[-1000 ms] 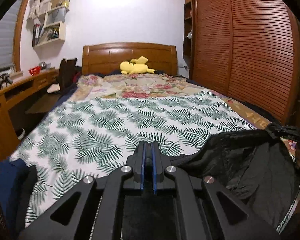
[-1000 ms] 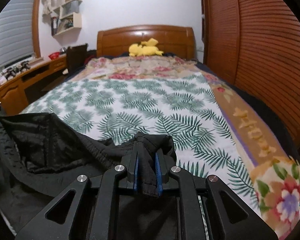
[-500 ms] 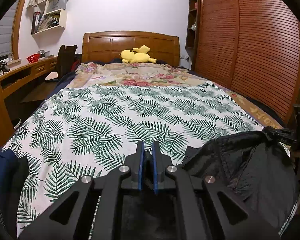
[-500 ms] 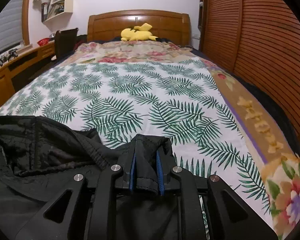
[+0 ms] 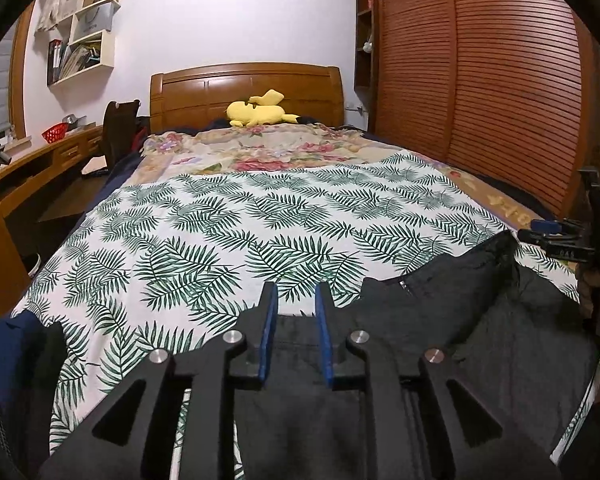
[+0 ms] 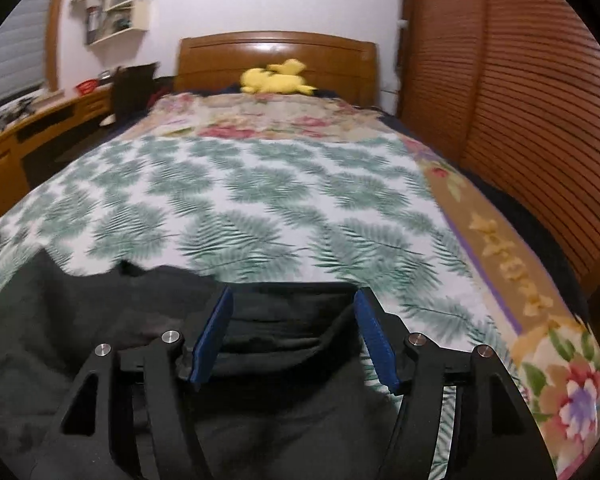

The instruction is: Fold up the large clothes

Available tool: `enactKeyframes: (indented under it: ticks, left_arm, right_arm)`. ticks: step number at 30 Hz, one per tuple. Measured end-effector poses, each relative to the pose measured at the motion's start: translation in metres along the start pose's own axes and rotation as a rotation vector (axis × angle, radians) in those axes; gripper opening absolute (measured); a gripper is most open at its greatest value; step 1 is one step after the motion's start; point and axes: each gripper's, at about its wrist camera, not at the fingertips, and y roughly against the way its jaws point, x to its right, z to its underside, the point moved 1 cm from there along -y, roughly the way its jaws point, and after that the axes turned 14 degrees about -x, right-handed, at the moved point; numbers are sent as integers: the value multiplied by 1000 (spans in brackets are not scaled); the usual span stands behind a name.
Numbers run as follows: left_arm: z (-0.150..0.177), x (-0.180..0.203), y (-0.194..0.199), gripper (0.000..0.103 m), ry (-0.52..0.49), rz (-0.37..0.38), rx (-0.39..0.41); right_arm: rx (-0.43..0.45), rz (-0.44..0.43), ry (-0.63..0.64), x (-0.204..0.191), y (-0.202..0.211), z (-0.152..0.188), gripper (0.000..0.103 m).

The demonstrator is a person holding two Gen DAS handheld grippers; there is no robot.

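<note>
A black garment (image 5: 480,340) lies spread on the near end of the bed's leaf-print sheet (image 5: 228,240). The left gripper (image 5: 296,300) hangs over its near left edge, jaws narrowly apart, gripping nothing. The right gripper (image 6: 294,300) stands wide open above the cloth; that blurred view seems to show no contact.
</note>
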Motion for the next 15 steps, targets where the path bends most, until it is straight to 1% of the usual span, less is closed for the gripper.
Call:
enactKeyframes:
  ticks: [7, 10, 12, 15]
  left_arm:
    - [3, -1, 5, 20, 2, 29, 6]
    - [5, -2, 6, 20, 5, 34, 3]
    - [5, -3, 5, 20, 6, 36, 1]
    - [6, -3, 6, 20, 8, 43, -1]
  right_arm:
    - [-35, -123, 141, -77, -5, 0, 65]
    - [-87, -161, 175, -102, -19, 3, 64]
    - [-125, -170, 198, -116, -29, 5, 64]
    - [-205, -176, 209, -131, -52, 9, 64]
